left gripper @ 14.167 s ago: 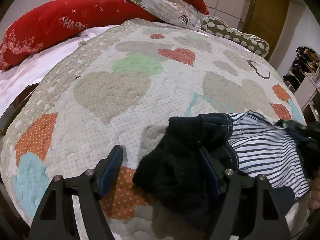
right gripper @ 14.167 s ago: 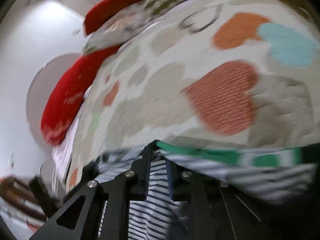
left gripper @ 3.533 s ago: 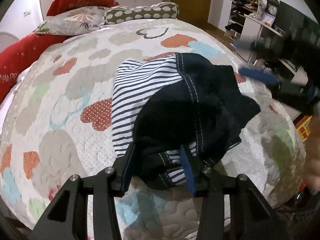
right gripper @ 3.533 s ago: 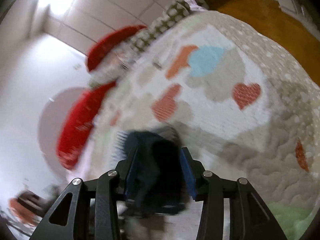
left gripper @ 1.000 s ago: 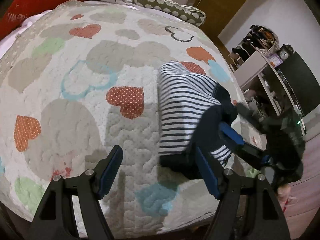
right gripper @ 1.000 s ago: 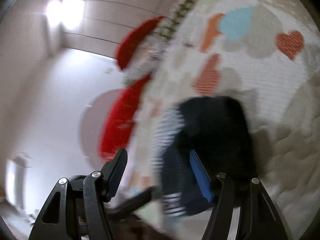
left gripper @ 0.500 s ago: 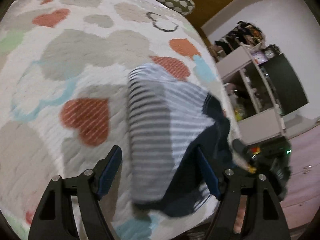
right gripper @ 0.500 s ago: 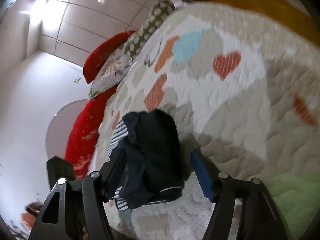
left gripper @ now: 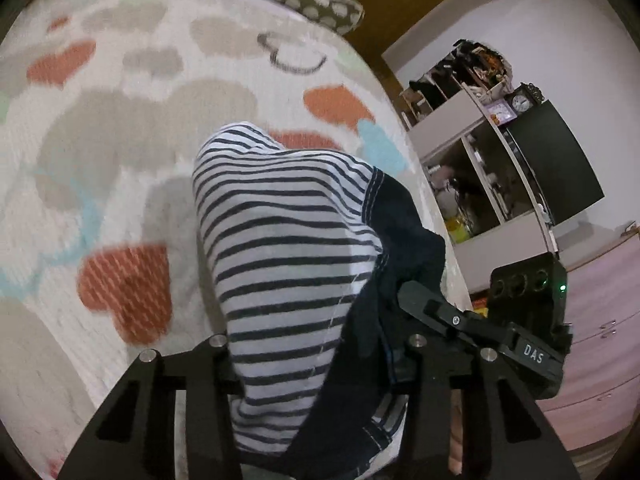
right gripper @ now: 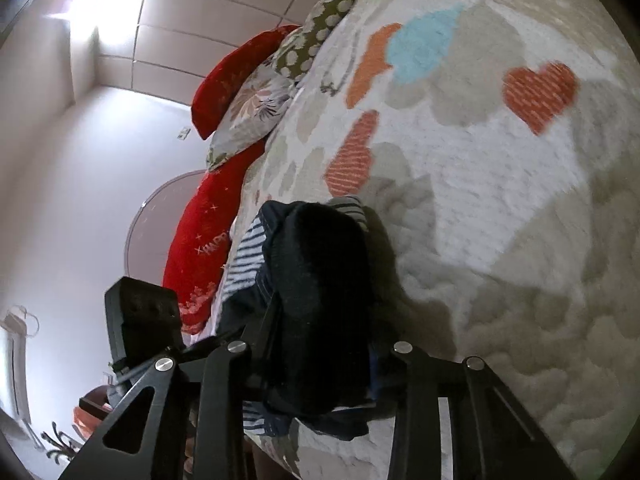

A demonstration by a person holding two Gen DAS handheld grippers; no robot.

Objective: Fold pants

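Both tools had just been closing. The left tool [left gripper: 316, 364] now clamped the striped side of the pants [left gripper: 288, 264] near the bed [left gripper: 120, 152] edge; the right tool [right gripper: 320, 356] apparently pinched the dark side, its pads hidden. Another fold or lift looked imminent.

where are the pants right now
The pants sit folded near the bed's near edge, bunched between the left gripper fingers in the left wrist view; the right gripper clamps their dark side, and both jaws have just been closing.
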